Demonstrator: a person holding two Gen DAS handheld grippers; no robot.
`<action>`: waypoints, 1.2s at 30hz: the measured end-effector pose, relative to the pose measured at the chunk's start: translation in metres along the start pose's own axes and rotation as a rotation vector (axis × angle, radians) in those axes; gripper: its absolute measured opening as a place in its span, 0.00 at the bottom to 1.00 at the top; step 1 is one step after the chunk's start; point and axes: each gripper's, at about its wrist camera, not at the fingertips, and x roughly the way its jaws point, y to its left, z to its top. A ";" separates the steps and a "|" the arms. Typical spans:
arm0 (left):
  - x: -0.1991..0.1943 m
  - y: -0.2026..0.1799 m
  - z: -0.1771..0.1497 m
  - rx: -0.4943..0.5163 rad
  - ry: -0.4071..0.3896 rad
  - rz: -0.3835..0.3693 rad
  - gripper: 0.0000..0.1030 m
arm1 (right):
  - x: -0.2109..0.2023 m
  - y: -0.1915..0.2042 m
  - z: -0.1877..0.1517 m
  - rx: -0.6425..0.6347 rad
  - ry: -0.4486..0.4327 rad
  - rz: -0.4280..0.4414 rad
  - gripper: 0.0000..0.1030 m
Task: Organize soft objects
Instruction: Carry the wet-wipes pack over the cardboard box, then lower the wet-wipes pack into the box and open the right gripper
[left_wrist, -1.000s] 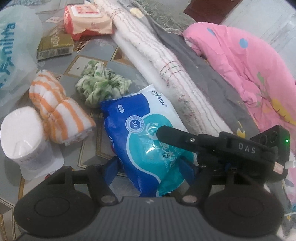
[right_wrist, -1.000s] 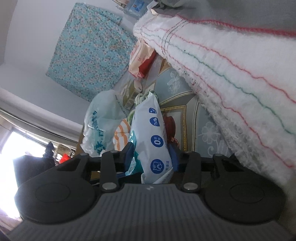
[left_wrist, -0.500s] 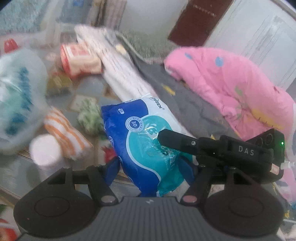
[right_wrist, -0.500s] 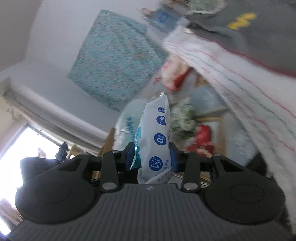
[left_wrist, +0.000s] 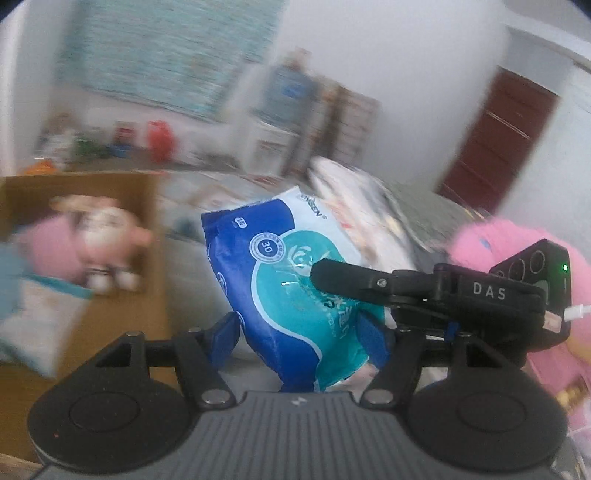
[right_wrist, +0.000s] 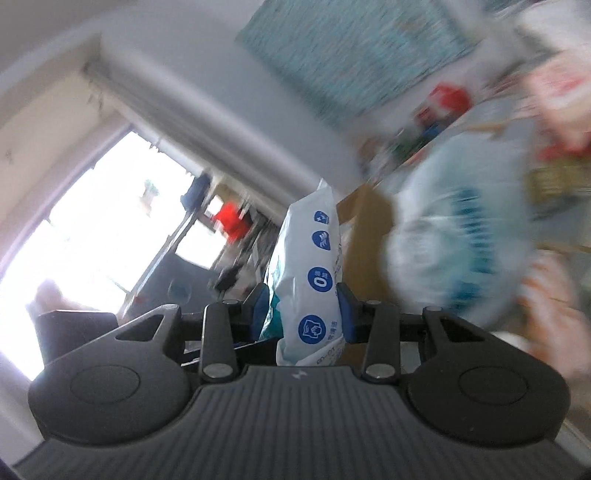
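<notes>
A blue and teal wet-wipes pack (left_wrist: 291, 284) is held in the air. My left gripper (left_wrist: 299, 332) is shut on its lower edges, blue pads on both sides. My right gripper (right_wrist: 303, 306) is shut on the same pack (right_wrist: 314, 280), seen edge-on with white side and blue icons; its black finger (left_wrist: 354, 278) crosses the pack's face from the right in the left wrist view. A cardboard box (left_wrist: 110, 295) lies to the left with a pink plush toy (left_wrist: 96, 240) inside.
A pink patterned quilt (left_wrist: 517, 251) lies at the right, rolled white bedding (left_wrist: 351, 192) behind the pack. In the right wrist view a white plastic bag (right_wrist: 454, 236) and the box edge (right_wrist: 365, 236) are blurred; a bright window (right_wrist: 92, 221) is at left.
Both grippers have lifted the wipes pack off the patterned surface and swung left; the cardboard box with the plush toy has come into view. The background is motion-blurred.
</notes>
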 end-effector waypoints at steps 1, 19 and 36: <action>-0.005 0.015 0.005 -0.024 -0.005 0.031 0.68 | 0.019 0.006 0.004 -0.005 0.033 0.007 0.37; 0.030 0.173 0.023 -0.242 0.105 0.262 0.67 | 0.196 0.051 0.021 -0.225 0.227 -0.249 0.75; 0.071 0.151 0.026 -0.209 0.218 0.287 0.83 | 0.053 0.004 0.029 -0.046 0.038 -0.116 0.80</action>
